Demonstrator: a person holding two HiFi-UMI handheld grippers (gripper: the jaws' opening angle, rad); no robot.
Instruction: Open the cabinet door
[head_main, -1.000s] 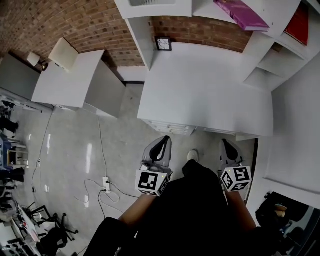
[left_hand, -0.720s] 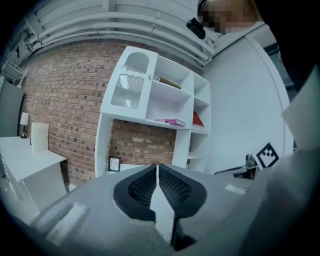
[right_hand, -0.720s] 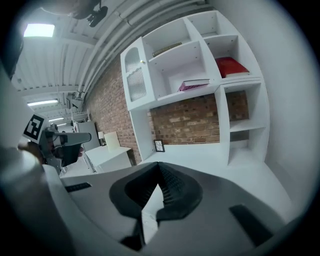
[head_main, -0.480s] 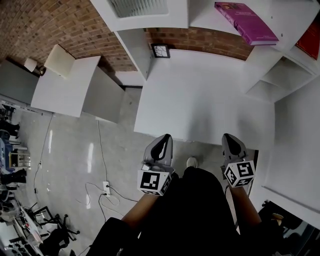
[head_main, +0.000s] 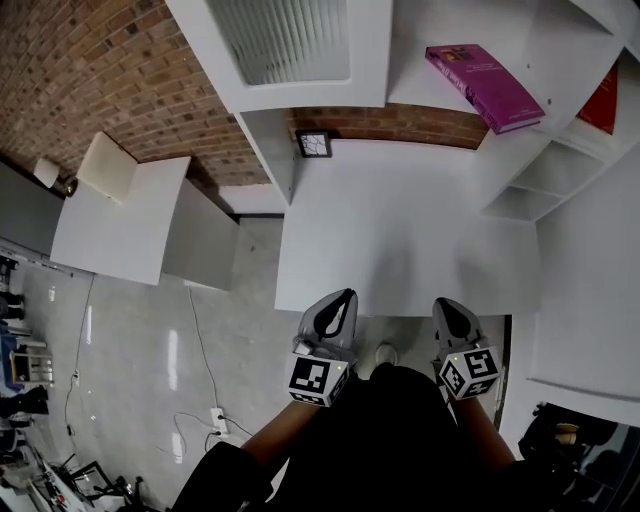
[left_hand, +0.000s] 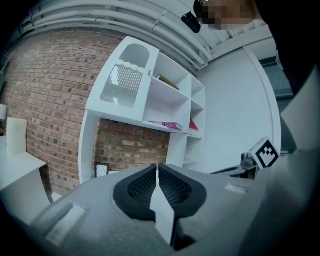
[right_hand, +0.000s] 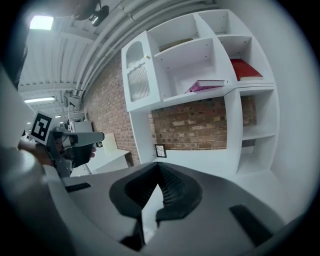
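The person has stepped closer to the white surface (head_main: 400, 230), so the closed cabinet door (head_main: 285, 40) now shows high on the left, well beyond the left claw (head_main: 340, 302) and right claw (head_main: 446, 306), both pinched together and empty.

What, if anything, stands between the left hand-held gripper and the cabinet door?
Nothing visible. The left hand-held gripper, shut and empty, points over the white desk; the ribbed-glass cabinet door hangs above, closed. The small framed picture stands below the door, outside that path.
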